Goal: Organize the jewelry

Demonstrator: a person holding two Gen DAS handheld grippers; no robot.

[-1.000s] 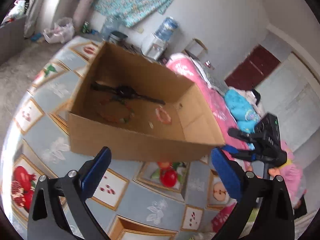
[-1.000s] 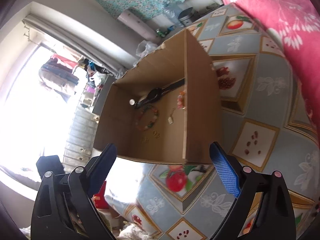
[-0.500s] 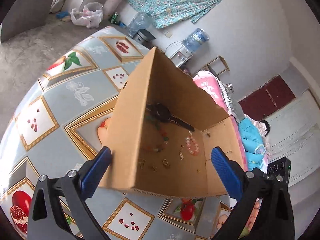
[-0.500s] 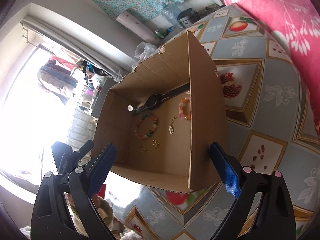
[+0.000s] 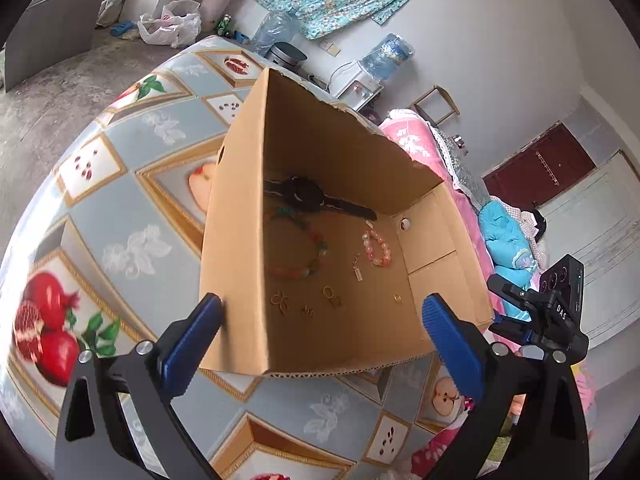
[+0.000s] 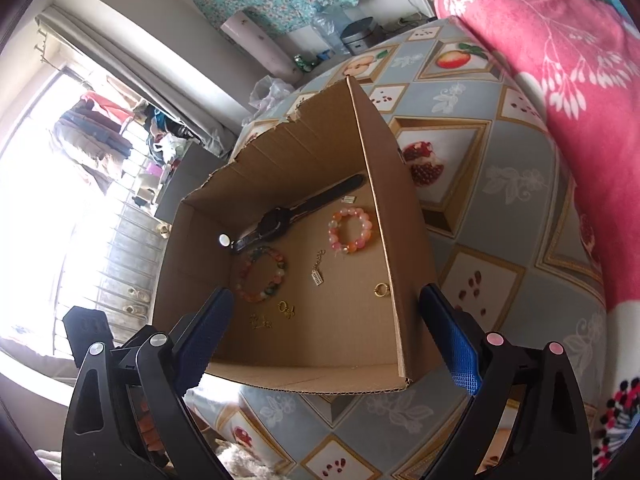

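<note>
An open cardboard box [image 5: 236, 248] [image 6: 404, 264] stands on a fruit-patterned tablecloth. On its floor lie a black watch [image 5: 308, 198] [image 6: 280, 220], a multicoloured bead bracelet [image 5: 304, 268] [image 6: 262, 276], a pink-orange bead bracelet [image 5: 376, 248] [image 6: 351, 230], a small chain with a tag [image 5: 357, 268] [image 6: 317, 272], a gold ring [image 5: 397, 298] [image 6: 380, 289] and small gold earrings [image 5: 280, 302] [image 6: 286, 308]. My left gripper [image 5: 320, 340] hovers open over the box's near corner. My right gripper [image 6: 326, 336] hovers open above the box's near edge. Neither holds anything.
A pink floral blanket [image 6: 560, 60] lies at the right of the table. The tablecloth [image 5: 120, 208] shows around the box. The other gripper's body [image 5: 552, 320] [image 6: 86, 328] appears at each view's edge. Beyond are a water bottle [image 5: 388, 54] and a bright window [image 6: 48, 200].
Both grippers have come closer over the box and look more steeply into it. The left view has swung round the box's corner. The jewelry lies where it was.
</note>
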